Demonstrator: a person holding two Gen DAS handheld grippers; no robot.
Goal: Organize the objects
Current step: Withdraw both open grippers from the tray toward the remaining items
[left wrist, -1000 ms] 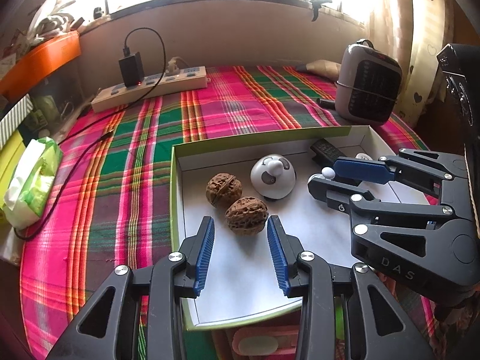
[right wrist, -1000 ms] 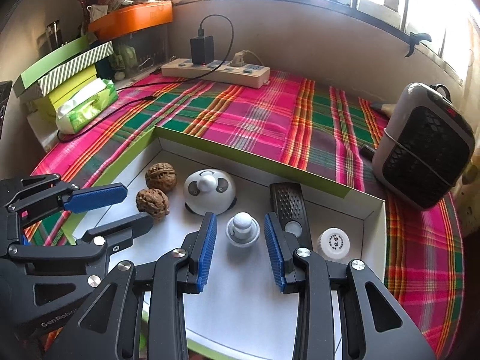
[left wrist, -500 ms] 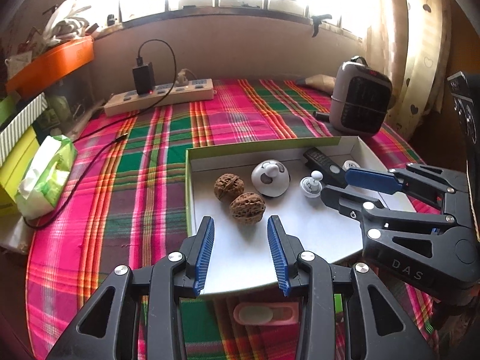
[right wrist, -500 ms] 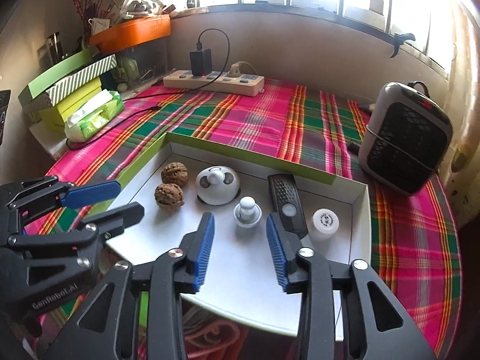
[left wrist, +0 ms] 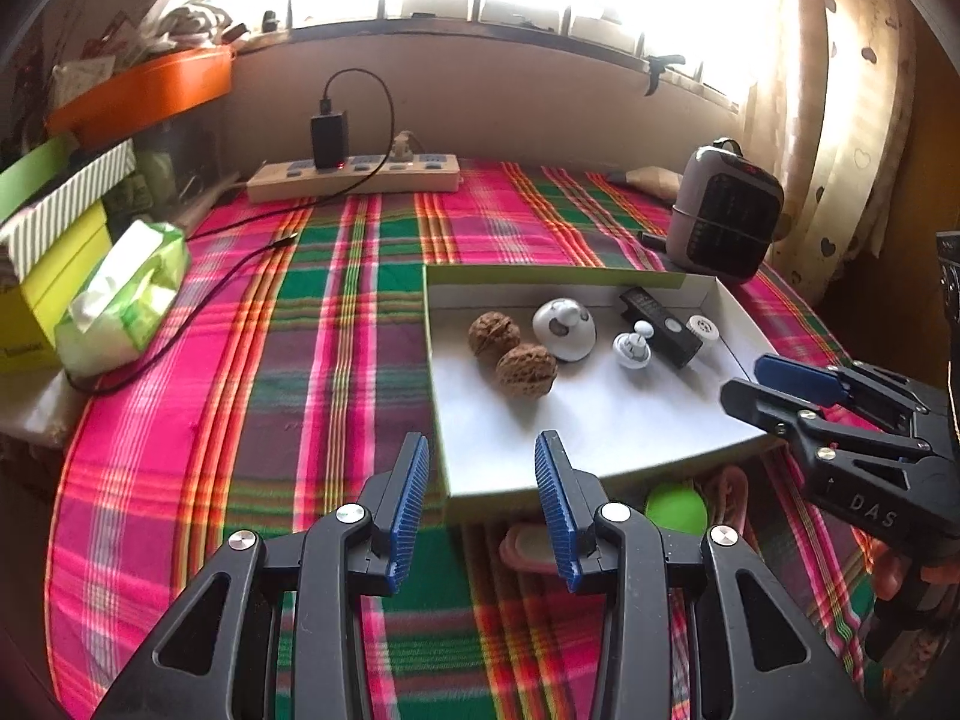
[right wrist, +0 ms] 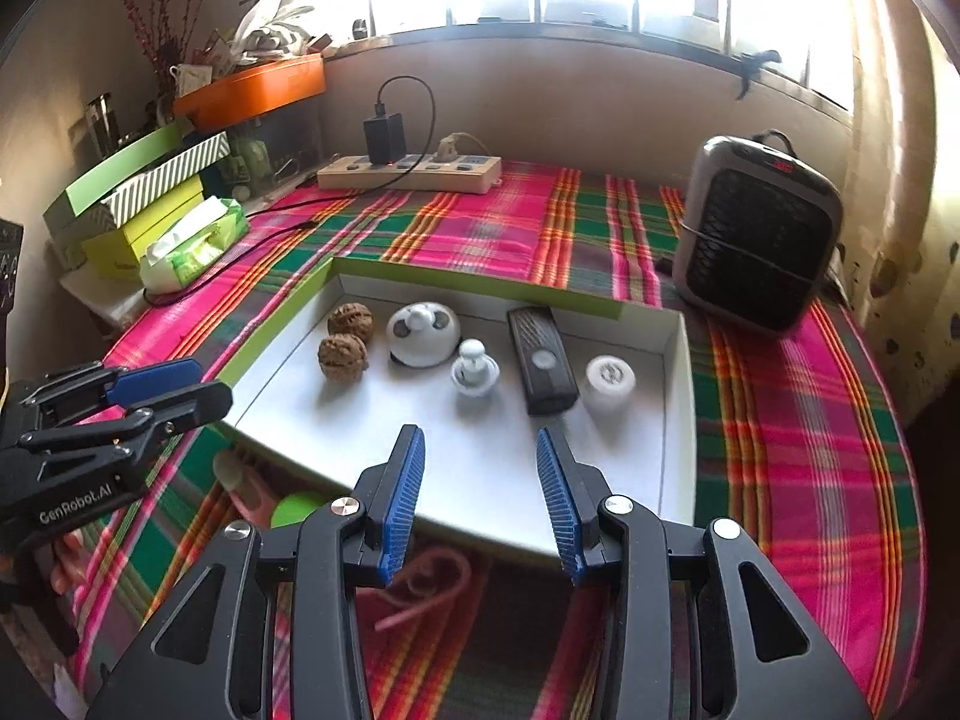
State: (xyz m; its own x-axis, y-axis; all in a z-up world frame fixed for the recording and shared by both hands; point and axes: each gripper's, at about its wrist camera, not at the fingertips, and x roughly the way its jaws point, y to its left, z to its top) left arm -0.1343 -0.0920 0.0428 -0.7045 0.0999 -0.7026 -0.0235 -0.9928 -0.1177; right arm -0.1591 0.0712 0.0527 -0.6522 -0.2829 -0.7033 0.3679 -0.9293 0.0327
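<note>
- Two walnuts (left wrist: 510, 354), a white domed gadget (left wrist: 564, 329), a small white knob (left wrist: 631, 347), a black remote (left wrist: 660, 327) and a white cap (left wrist: 701, 327) are being kept in a row inside a shallow white tray (left wrist: 600, 420) on the plaid-covered worktop (left wrist: 270, 390).
- The left claw (left wrist: 482, 504) is being held spread and empty, just short of the tray's near edge, with the walnuts lying straight ahead of it and a little right.
- The right claw (right wrist: 480, 498) is likewise being held spread with nothing in it, the knob and the remote lying directly ahead.
- The remote's long axis is being seen running almost in line with the right claw's fingers, so it is judged the nearer claw for that item.
</note>
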